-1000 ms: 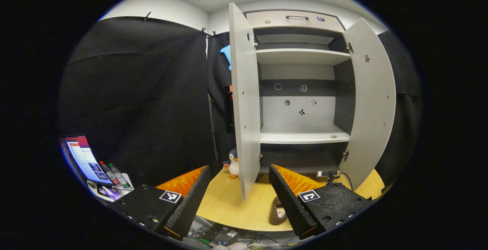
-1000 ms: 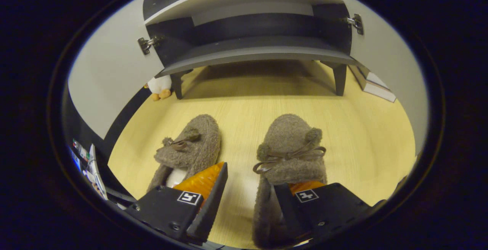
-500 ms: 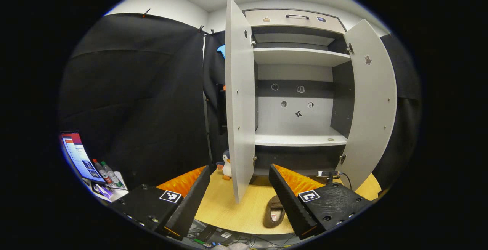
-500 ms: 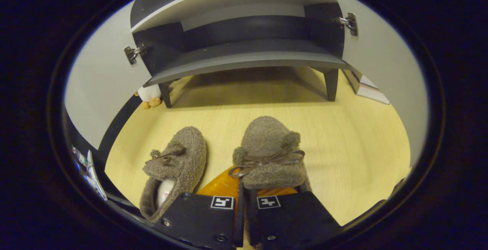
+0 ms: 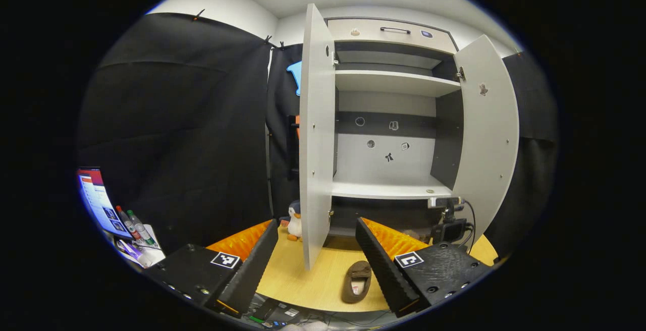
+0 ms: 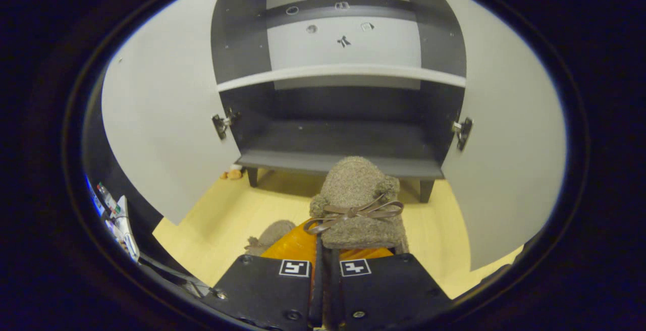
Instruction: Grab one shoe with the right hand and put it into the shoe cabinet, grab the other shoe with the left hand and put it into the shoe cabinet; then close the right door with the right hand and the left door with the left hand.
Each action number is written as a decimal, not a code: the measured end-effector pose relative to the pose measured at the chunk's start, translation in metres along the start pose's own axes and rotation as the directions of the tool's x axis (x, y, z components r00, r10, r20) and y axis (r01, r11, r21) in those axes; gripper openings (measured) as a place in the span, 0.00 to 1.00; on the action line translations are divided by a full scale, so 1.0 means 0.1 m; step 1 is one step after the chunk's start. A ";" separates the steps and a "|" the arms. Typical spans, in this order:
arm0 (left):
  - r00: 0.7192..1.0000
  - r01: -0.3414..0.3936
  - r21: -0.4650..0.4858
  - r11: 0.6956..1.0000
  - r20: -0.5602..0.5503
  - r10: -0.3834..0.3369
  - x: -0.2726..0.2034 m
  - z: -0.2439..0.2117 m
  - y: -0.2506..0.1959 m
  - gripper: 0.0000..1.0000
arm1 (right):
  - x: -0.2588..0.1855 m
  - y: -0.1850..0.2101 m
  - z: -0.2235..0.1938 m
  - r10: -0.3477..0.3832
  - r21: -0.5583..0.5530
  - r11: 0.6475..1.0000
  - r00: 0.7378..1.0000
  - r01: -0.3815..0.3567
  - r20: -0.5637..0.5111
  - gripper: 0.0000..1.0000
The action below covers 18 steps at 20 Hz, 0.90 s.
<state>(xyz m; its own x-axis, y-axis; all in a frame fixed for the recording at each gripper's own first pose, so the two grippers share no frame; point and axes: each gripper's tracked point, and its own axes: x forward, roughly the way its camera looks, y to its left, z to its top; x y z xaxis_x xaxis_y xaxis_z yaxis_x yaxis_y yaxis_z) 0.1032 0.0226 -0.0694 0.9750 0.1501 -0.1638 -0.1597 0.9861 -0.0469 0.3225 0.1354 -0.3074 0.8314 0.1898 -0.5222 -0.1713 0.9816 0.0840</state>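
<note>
My right gripper is shut on the heel edge of a fuzzy brown slipper with a bow. It holds the slipper in the air, toe toward the dark bottom compartment of the shoe cabinet. The second slipper lies on the wooden floor, below and left of it. In the left gripper view that slipper rests on the floor between the two open doors. My left gripper stands open and holds nothing, back from the cabinet. The right gripper also shows there, low by the right door.
Both cabinet doors stand wide open, the left door and the right door. A toy penguin sits by the left door's foot. A monitor and bottles are at the far left. White shelves sit higher up.
My right gripper shut on the right-hand slipper, lifted it off the floor and tilted up toward the cabinet's bottom compartment. The left gripper stayed open and drifted slightly.
</note>
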 end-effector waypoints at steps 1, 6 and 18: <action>1.000 0.005 0.001 1.000 -0.001 -0.005 -0.01 -0.01 -0.01 0.95 | -0.05 0.02 0.18 0.006 -0.005 1.000 1.000 -0.006 0.026 0.07; 1.000 0.004 0.008 1.000 0.016 -0.004 -0.05 -0.01 -0.07 0.95 | -0.19 -0.05 1.07 -0.006 -0.043 0.999 0.991 0.012 0.137 0.07; 0.999 -0.032 0.000 0.999 0.020 0.032 -0.04 -0.02 -0.13 0.95 | 0.55 -0.45 2.70 -0.083 -0.011 0.996 0.976 0.087 0.201 0.08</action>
<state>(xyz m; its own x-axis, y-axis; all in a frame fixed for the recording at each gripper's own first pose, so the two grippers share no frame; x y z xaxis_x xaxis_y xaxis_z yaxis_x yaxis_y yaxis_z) 0.1013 0.0087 -0.0704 0.9721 0.1834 -0.1459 -0.1912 0.9807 -0.0413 0.5186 0.1066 -0.1113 0.9322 0.1074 -0.3457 -0.1038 0.9942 0.0289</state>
